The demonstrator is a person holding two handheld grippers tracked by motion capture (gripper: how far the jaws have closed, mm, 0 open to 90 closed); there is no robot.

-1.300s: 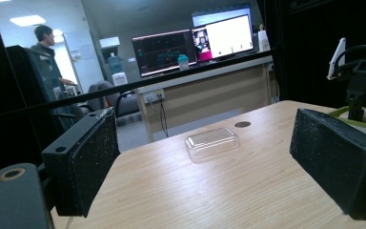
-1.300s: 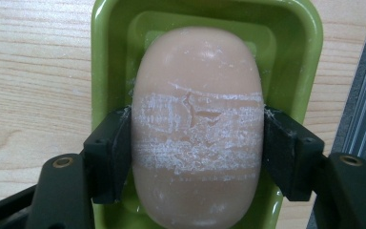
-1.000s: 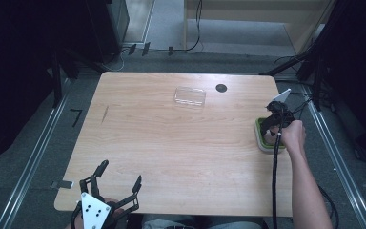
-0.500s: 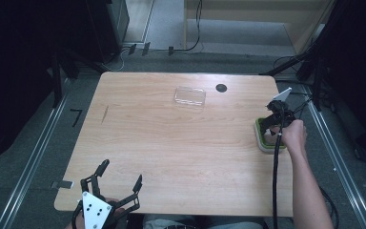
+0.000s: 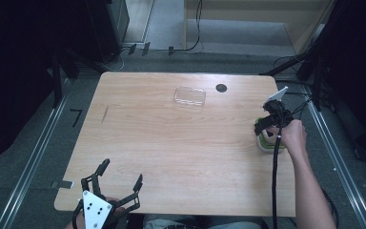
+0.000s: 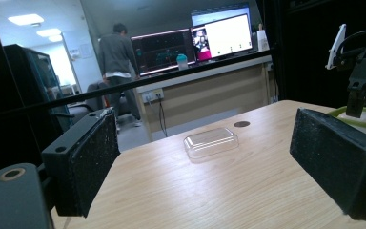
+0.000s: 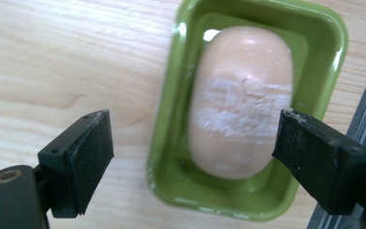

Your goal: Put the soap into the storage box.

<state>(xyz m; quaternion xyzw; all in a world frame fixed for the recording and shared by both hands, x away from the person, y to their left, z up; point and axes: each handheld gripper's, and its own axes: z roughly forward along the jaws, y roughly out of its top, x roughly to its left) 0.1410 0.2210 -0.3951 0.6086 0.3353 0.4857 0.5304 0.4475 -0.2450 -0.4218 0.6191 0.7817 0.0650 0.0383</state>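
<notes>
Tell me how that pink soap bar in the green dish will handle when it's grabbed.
The soap bar looks smooth and rounded, so it may slip from the pads. It seems solid, probably stiff. It lies loose in the green dish, which might shift too.

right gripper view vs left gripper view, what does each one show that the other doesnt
The right gripper view alone looks straight down into the green dish, where a pale peach bar of soap with a whitish scuffed band lies between that gripper's open jaws.

The left gripper view alone shows the clear plastic lid lying on the table, the dark round mark beyond it, and the room behind: lit monitors and a standing person.

Both share the wooden table and a part of the green dish.
</notes>
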